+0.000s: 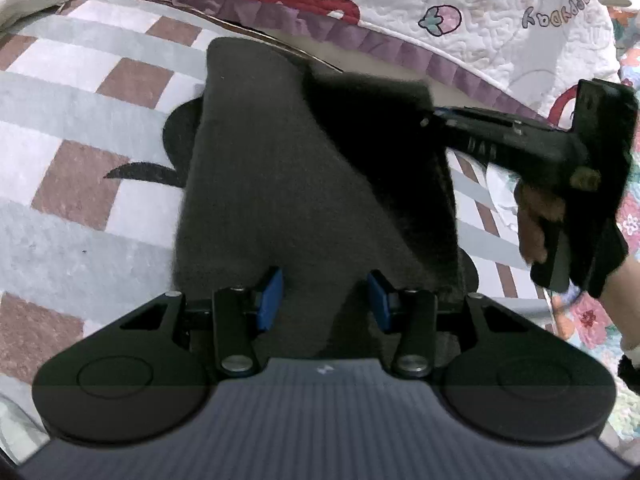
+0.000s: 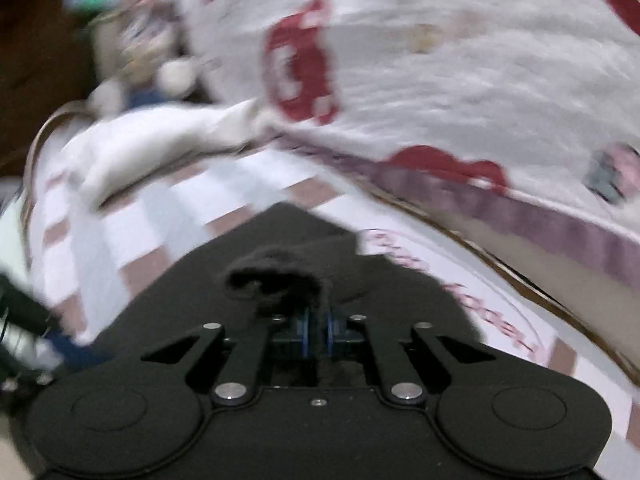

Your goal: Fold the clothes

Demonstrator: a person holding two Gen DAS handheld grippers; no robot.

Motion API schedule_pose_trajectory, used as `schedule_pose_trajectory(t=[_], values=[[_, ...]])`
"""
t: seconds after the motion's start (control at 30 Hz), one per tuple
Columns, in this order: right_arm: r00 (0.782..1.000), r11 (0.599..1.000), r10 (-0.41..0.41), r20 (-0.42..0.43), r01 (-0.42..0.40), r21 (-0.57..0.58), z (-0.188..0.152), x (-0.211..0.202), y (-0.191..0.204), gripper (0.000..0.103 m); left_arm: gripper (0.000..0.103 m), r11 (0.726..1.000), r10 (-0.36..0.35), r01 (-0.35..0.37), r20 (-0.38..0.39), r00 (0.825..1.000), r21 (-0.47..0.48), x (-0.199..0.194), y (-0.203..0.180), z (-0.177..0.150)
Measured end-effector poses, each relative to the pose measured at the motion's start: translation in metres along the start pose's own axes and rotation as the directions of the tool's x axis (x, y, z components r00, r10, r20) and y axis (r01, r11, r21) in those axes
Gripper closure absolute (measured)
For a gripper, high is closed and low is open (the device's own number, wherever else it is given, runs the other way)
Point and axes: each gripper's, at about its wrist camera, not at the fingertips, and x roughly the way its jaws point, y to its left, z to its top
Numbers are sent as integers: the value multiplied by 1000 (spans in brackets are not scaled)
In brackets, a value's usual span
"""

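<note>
- Left wrist view: a dark grey garment [image 1: 280, 168] is seen lying on the checked bedspread [image 1: 80, 128] of a bed, part folded, with a darker flap raised along its right side.
- The left claw [image 1: 325, 298] is held partly open just above the near edge of the garment; cloth is seen between and under the blue pads [image 1: 270, 300], but they are not pressed on it, so nothing is gripped.
- At the right of this view the right claw [image 1: 430, 120] is seen reaching into the far right corner of the garment, carried by a gloved hand [image 1: 560, 224].
- A white quilt [image 1: 480, 8] with red shapes and a purple trim is seen lying just beyond the garment.
- Risk judged here: with the near edge left unpinned, the whole garment could be dragged along the bed as the corner is pulled over, and the fold line would be spoiled.

- Right wrist view: the picture is blurred by motion.
- The right claw [image 2: 316, 330] is seen closed almost fully, with a bunched tuft of the dark garment [image 2: 276, 276] pinched between its pads and lifted off the rest.
- The remaining cloth is seen spread below on the bedspread [image 2: 160, 220], near the quilt [image 2: 440, 80].
- Risk judged here: only a small tuft is held, so it could slip out mid-fold, or the flap could be laid crooked or bunched.
</note>
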Motion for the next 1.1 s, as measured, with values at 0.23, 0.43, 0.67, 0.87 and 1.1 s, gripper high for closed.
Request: schedule_pose_trajectory(t=[0.23, 0.43, 0.67, 0.87, 1.1], values=[[988, 958, -125, -93, 144, 248, -23, 14, -67, 95, 59, 1000, -11, 11, -25, 1000, -19, 1, -2, 3], [995, 903, -102, -11, 98, 419, -37, 19, -89, 95, 59, 998, -31, 30, -26, 999, -58, -4, 2, 5], [972, 846, -223, -73, 231, 481, -33, 21, -103, 80, 59, 994, -53, 51, -19, 998, -94, -4, 8, 4], [997, 913, -72, 29, 54, 405, -24, -22, -66, 69, 59, 994, -47, 44, -24, 999, -96, -3, 8, 4], [963, 953, 211, -170, -163, 257, -50, -26, -1, 63, 58, 994, -38, 35, -29, 999, -102, -3, 9, 4]])
